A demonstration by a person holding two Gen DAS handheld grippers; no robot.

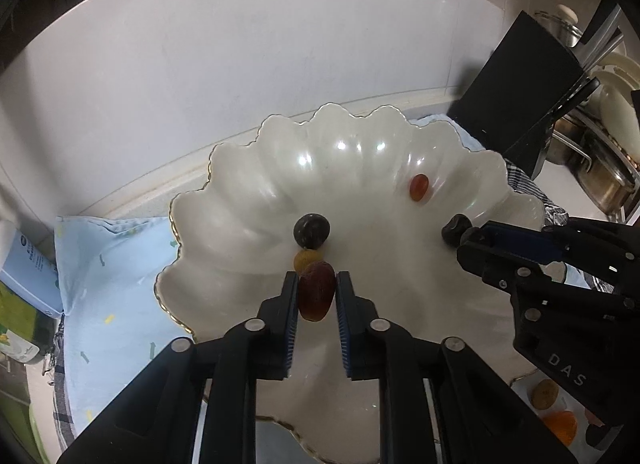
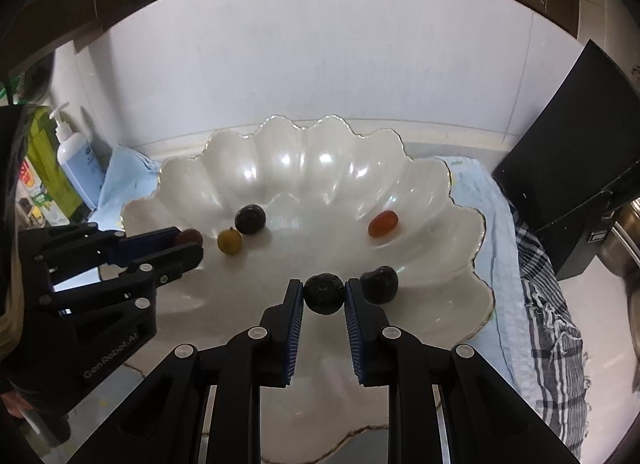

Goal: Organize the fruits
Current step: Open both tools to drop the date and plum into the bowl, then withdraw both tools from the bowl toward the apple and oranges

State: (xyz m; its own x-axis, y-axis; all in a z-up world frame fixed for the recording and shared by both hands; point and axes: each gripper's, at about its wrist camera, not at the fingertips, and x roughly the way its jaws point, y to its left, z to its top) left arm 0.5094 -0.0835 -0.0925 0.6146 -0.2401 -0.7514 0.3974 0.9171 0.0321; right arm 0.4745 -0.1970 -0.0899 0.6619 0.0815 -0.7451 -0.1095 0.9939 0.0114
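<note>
While both grippers hang over the scalloped bowl (image 2: 460, 220), each carries one fruit for drop-off: left gripper (image 1: 317, 294) jaws pinch a dark-red grape (image 1: 316, 296), right gripper (image 2: 323, 296) jaws clamp a black fruit (image 2: 324, 293) — low, approx. above bowl floor, w/ four fruits already inside.

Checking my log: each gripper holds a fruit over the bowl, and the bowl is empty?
No. The bowl is not empty: the right wrist view shows four fruits lying in it. The left gripper and right gripper each hold a fruit over it.
</note>
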